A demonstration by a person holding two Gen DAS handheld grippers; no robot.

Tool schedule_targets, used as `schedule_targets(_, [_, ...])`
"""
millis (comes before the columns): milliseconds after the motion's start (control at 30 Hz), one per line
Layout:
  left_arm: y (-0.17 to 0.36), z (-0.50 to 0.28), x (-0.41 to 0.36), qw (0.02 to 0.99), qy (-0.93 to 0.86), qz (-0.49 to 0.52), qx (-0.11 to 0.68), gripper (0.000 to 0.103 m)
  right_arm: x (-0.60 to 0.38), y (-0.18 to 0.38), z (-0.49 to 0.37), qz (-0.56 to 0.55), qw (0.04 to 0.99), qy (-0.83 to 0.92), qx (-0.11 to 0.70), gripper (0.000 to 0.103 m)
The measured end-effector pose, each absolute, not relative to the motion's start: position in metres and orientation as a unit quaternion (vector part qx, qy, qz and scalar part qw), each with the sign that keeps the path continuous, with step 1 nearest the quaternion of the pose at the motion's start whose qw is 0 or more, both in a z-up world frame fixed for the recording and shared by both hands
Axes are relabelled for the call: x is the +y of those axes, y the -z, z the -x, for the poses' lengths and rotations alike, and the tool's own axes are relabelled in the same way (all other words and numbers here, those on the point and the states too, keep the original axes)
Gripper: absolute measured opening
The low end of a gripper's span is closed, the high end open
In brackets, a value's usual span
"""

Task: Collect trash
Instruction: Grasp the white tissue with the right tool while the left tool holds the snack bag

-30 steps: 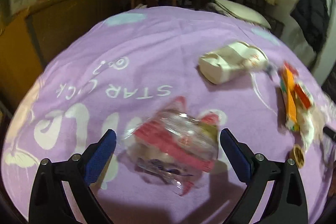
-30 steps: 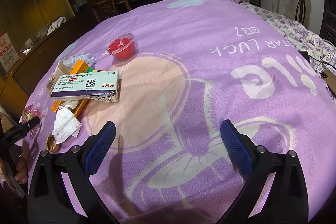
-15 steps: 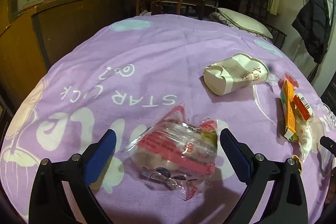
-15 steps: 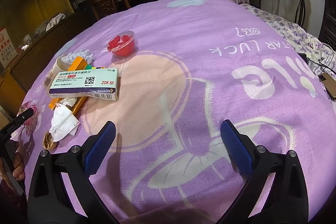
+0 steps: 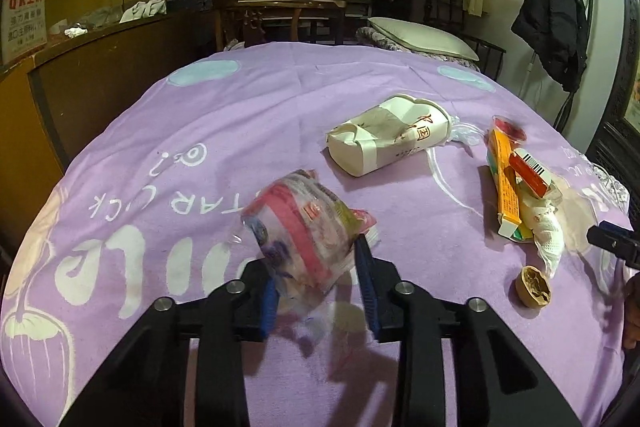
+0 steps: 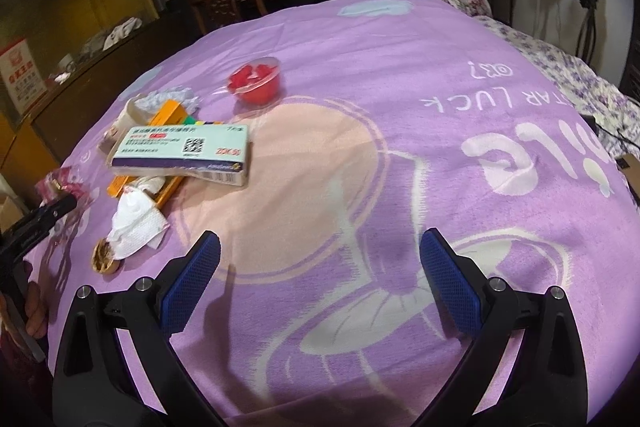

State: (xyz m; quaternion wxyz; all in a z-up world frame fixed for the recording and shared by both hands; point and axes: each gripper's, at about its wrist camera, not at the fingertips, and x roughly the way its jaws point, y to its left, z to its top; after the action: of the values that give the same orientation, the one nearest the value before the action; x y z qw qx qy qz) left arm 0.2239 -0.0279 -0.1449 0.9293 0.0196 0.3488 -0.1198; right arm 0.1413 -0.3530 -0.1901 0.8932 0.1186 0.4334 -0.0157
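My left tool [image 5: 320, 291], wide open a moment ago, is closing on the crinkly plastic wrapper [image 5: 308, 227], so the first trash is nearly secured; the right tool [image 6: 320, 283] waits open.

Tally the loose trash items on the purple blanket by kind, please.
Plastic snack wrapper: 1
Crushed paper cup: 1
Cardboard boxes: 2, one orange, one white
Crumpled tissue: 1
Red plastic cup: 1
Walnut shell: 1
Total: 7
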Motion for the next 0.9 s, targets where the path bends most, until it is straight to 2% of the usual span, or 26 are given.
schedule_targets(67, [0.145,-0.222,-0.026,0.93,0.118,-0.017,0.349,0.067,-0.351,0.19,-0.141,-0.112,0.893,0.016,0.436,0.096])
schedule_targets(100, [0.144,-0.22,-0.024,0.932,0.11,-0.016,0.344,0.074,-0.351,0.19,-0.141,-0.111,0.892,0.016,0.437,0.096])
schedule_targets(133, [0.143,-0.218,-0.022,0.935,0.104,-0.014,0.339,0.088,-0.351,0.19,-0.14,-0.112,0.892,0.016,0.437,0.096])
schedule_targets(167, [0.142,-0.216,-0.021,0.938,0.101,-0.011,0.332,0.094,-0.351,0.19,-0.141,-0.112,0.892,0.016,0.437,0.096])
schedule_targets(200, [0.14,-0.215,-0.019,0.94,0.1,-0.008,0.327,0.095,-0.35,0.19,-0.14,-0.113,0.892,0.016,0.437,0.096])
schedule_targets(467, [0.141,-0.236,-0.02,0.936,0.075,-0.012,0.343,0.096,-0.351,0.191,-0.141,-0.114,0.891,0.015,0.44,0.096])
schedule_targets(700, [0.138,-0.244,0.002,0.941,0.047,0.045,0.333,0.096,-0.35,0.191,-0.142,-0.112,0.89,0.016,0.442,0.096])
schedule_targets(833, [0.143,-0.253,-0.007,0.93,0.071,0.021,0.36,0.096,-0.349,0.192,-0.143,-0.108,0.889,0.017,0.444,0.096])
schedule_targets(900, [0.144,-0.255,-0.016,0.926,0.086,0.001,0.367,0.066,-0.349,0.192,-0.142,-0.107,0.889,0.018,0.444,0.096])
